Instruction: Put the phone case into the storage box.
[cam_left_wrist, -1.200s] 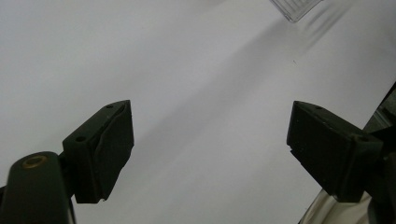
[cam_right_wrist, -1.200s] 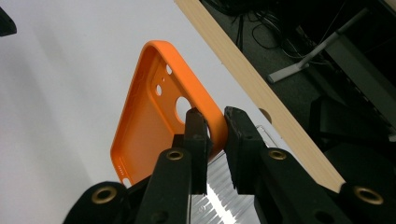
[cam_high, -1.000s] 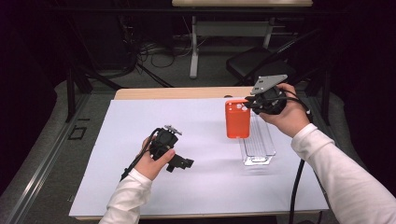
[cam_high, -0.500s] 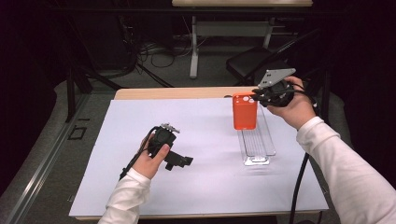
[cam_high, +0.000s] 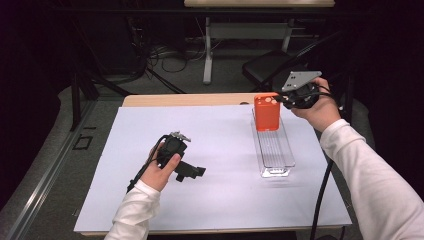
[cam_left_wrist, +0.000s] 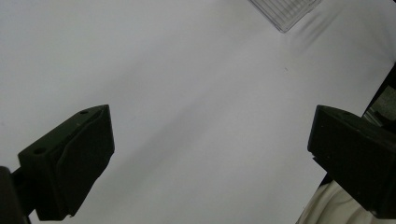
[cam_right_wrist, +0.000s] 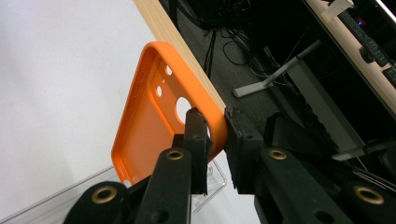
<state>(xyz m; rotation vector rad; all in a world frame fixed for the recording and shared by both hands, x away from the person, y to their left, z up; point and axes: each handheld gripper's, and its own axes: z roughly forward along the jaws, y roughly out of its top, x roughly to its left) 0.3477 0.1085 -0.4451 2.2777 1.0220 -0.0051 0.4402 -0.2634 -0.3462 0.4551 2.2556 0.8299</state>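
An orange phone case (cam_high: 266, 112) hangs upright over the far end of a clear plastic tray (cam_high: 276, 152). My right gripper (cam_high: 278, 100) is shut on the case's edge; in the right gripper view the two jaws pinch the rim of the orange phone case (cam_right_wrist: 159, 116) near its camera holes, with the clear tray (cam_right_wrist: 51, 200) below. My left gripper (cam_high: 197, 172) rests low on the white sheet at the left, jaws pointing right. In the left gripper view my left gripper (cam_left_wrist: 210, 154) stands open with bare sheet between the fingers, and a corner of the clear tray (cam_left_wrist: 286, 11) shows at the top.
A white sheet (cam_high: 220, 200) covers most of the wooden table (cam_high: 185, 100). Beyond the table's far edge are a black chair (cam_high: 265, 67), cables and a desk leg on the floor. A cable (cam_high: 320, 200) trails from my right gripper past the table's right edge.
My right gripper has carried the orange case to the right and farther back, from beside the tray's left edge to above its far end. The left gripper has stayed where it was.
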